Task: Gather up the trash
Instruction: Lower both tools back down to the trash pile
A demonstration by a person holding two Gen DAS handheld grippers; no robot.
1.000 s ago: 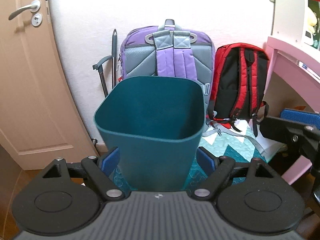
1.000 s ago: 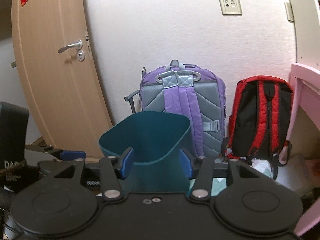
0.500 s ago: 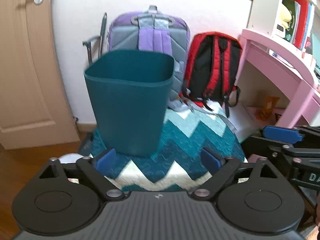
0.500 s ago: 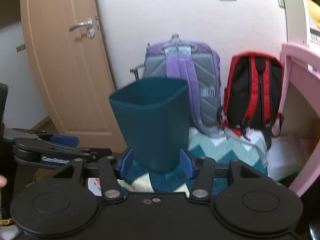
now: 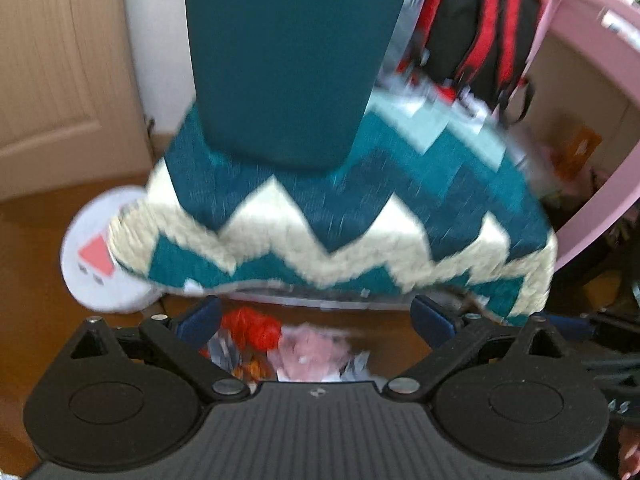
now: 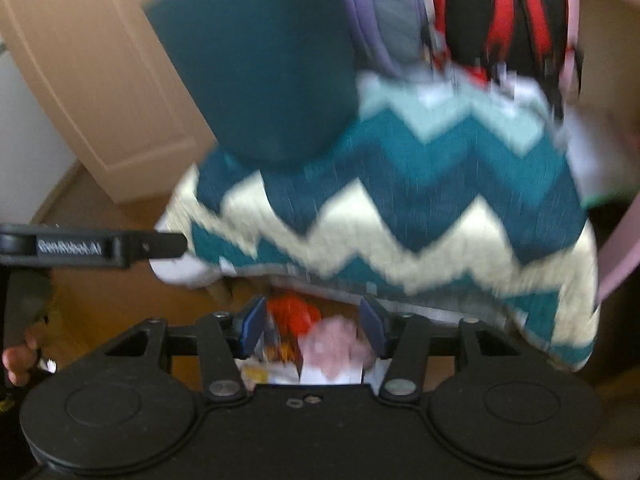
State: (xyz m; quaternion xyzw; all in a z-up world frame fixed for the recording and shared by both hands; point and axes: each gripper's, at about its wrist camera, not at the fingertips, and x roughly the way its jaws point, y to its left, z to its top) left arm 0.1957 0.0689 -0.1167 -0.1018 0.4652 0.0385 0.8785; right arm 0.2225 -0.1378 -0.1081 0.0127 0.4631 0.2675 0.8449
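A dark teal trash bin [image 5: 280,60] stands on a teal and cream zigzag rug [image 5: 340,220]; it also shows in the right wrist view [image 6: 260,72]. A pile of trash lies on the wooden floor before the rug: a red crumpled piece [image 5: 250,326], a pink crumpled piece [image 5: 316,350] and printed wrappers [image 5: 236,360]. My left gripper [image 5: 316,320] is open above the pile. My right gripper [image 6: 314,324] is open over the same pile, with the red piece [image 6: 292,312] and the pink piece [image 6: 332,344] between its blue pads. Both views are blurred.
A red and black backpack [image 5: 476,24] and a purple backpack [image 6: 380,20] lean on the wall behind the bin. A pink desk [image 5: 592,92] stands at the right, a wooden door [image 5: 60,80] at the left. A white round object [image 5: 96,256] lies by the rug's left edge.
Both grippers have tilted down and pulled back from the bin toward the floor. The trash pile in front of the rug has come into view between the fingers. Both stay open.
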